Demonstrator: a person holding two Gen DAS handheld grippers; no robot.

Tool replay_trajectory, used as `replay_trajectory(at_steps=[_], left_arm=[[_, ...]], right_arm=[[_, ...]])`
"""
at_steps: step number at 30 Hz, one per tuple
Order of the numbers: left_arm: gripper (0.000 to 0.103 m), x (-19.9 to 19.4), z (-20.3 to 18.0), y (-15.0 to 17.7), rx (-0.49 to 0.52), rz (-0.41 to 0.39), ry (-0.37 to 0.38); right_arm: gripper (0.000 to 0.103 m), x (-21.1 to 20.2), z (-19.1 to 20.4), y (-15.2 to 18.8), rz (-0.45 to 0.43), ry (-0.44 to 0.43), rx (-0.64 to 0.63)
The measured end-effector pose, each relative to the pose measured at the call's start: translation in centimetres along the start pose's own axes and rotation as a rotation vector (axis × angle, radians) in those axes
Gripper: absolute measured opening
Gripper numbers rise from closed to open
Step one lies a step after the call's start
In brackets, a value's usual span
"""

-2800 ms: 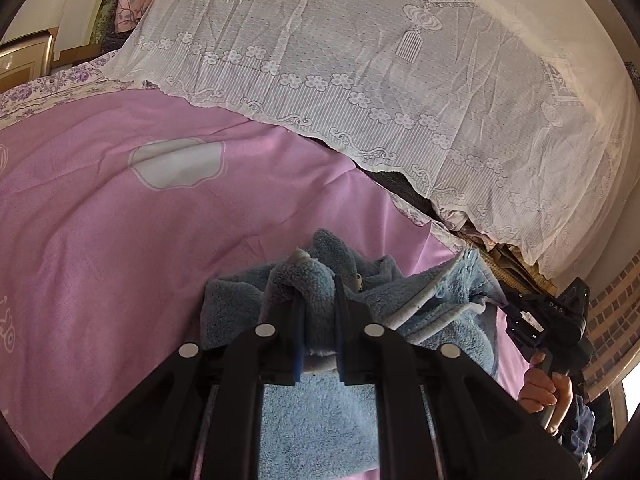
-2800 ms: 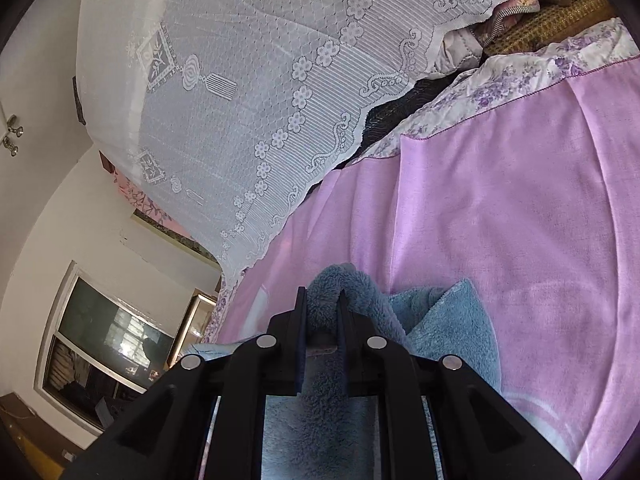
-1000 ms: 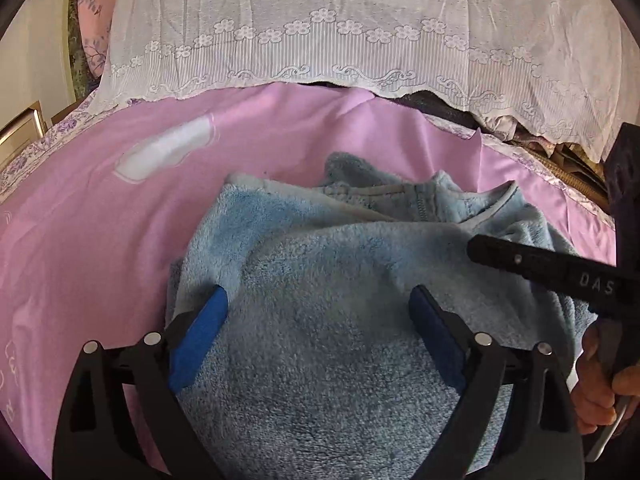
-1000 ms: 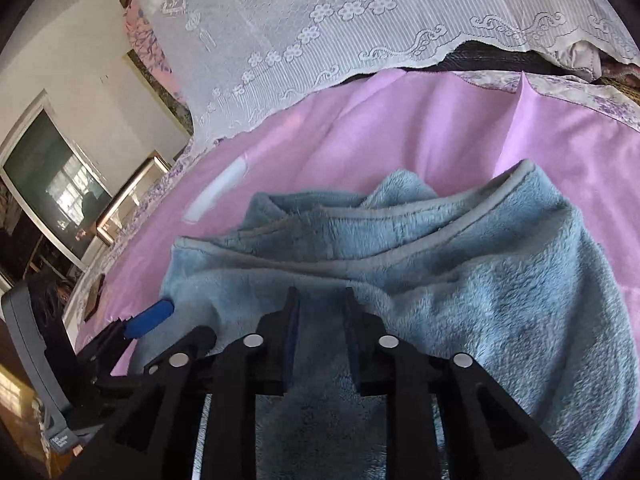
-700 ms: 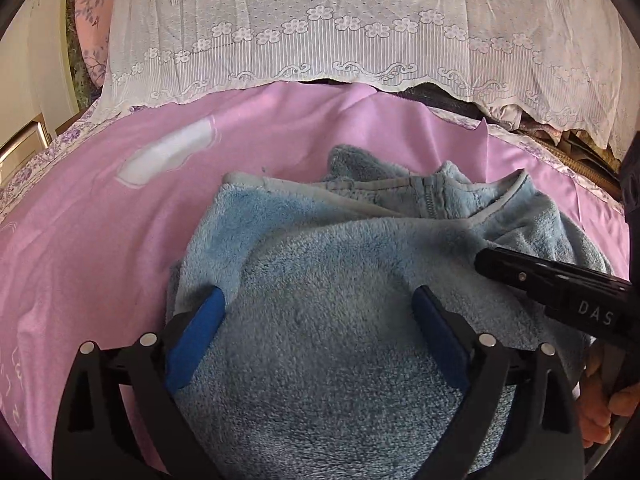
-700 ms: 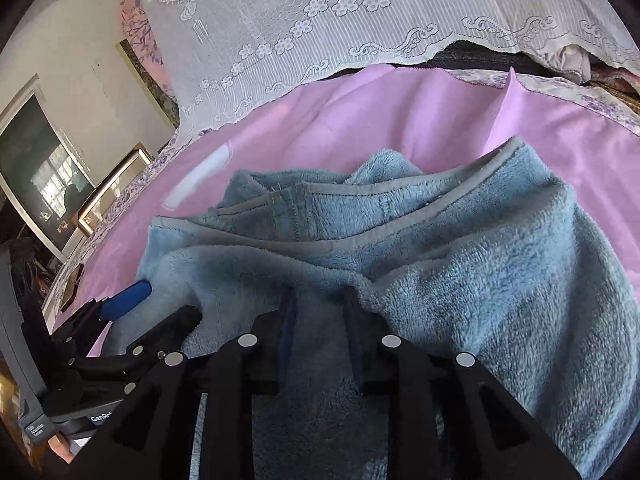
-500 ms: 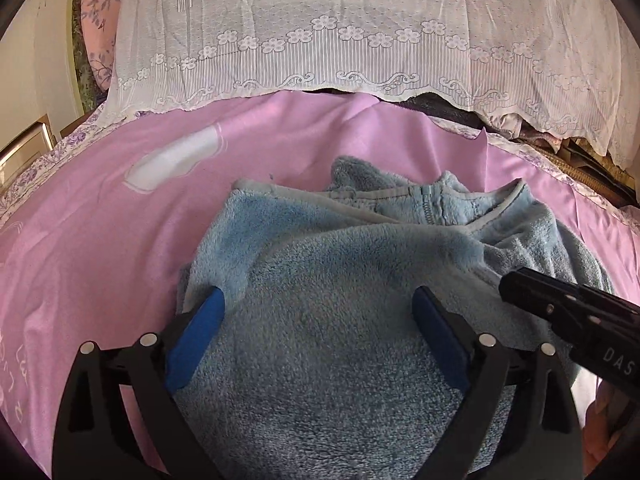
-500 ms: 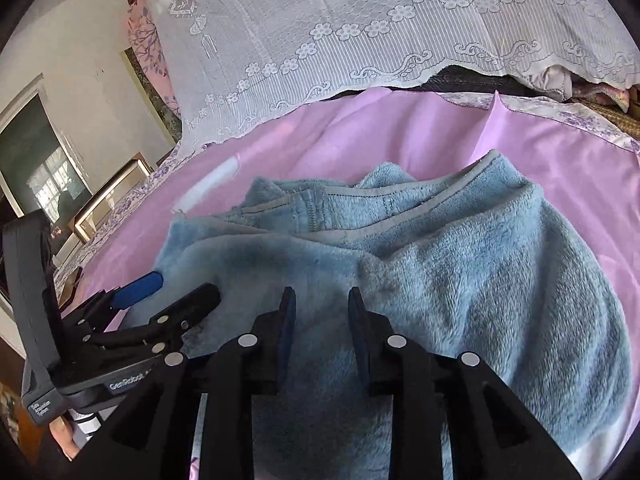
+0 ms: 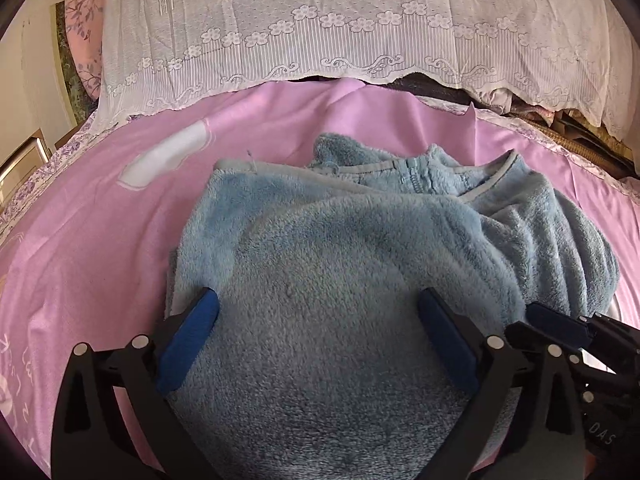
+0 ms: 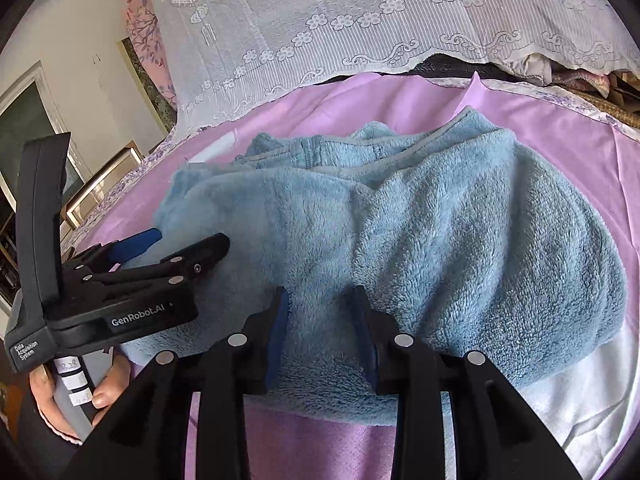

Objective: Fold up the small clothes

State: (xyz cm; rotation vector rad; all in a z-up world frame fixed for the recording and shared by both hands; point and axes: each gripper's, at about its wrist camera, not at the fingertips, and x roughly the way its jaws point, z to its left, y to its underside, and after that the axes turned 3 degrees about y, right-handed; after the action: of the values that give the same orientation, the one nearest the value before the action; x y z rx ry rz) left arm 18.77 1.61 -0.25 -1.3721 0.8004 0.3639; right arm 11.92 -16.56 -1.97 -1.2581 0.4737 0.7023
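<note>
Garment: fluffy light-blue fleece top (image 9: 344, 280), folded over itself, lying mid-bed on the pink bedsheet (image 9: 80, 240).
Left hand-held gripper (image 9: 320, 316): jaws widening, at full spread, fleece beneath, nothing pinched.
Right hand-held gripper (image 10: 320, 320): jaws parting, narrow gap, pile between, no grip apparent.
Step, likely: letting go after a fold.
Advice: lift straight off; avoid dragging pile; smooth bulging right side before next fold.

bed: pink sheet (image 9: 92, 216) underfoot
lace cover (image 9: 360, 20): 12 o'clock, sunlit
window (image 10: 20, 128): 9 o'clock, cream wall (image 10: 80, 32)
</note>
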Motion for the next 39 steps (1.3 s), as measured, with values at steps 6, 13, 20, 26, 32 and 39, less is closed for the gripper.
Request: replay_trajectory(at_steps=[6,13,20,26,32,39], left_arm=[[0.098,-0.4,-0.1,0.1,0.001,-0.013,-0.018],[0.098,-2.5,1.1,0.2,-0.053,-0.038,0.005],[0.099,-0.8,2.2,1.7,-0.086,0.070,-0.004],[0.099,-1.7,4.4,2.7,-0.215,0.069,0.092],[0.098,-4.2,4.4,3.8,-0.223,0.028,0.104],[0.099,-1.8,4.8,5.0,-0.250,0.149,0.125]], right_arm=[[0.038,-2.0,0.7,1.1,-0.080,0.030,-0.030],[0.056,-4.9,-2.0,1.2,-0.213,0.135,0.096],[0.058,-2.3,-7.1,0.9,-0.079,0.061,0.276],[0.055,-3.7,-6.8,1.1,-0.150,0.072,0.277],[0.055,-5.5,-7.7,0.5,-0.250,0.126,0.289],[0.057,-2.9,-9.4,0.4,-0.119,0.115,0.352]])
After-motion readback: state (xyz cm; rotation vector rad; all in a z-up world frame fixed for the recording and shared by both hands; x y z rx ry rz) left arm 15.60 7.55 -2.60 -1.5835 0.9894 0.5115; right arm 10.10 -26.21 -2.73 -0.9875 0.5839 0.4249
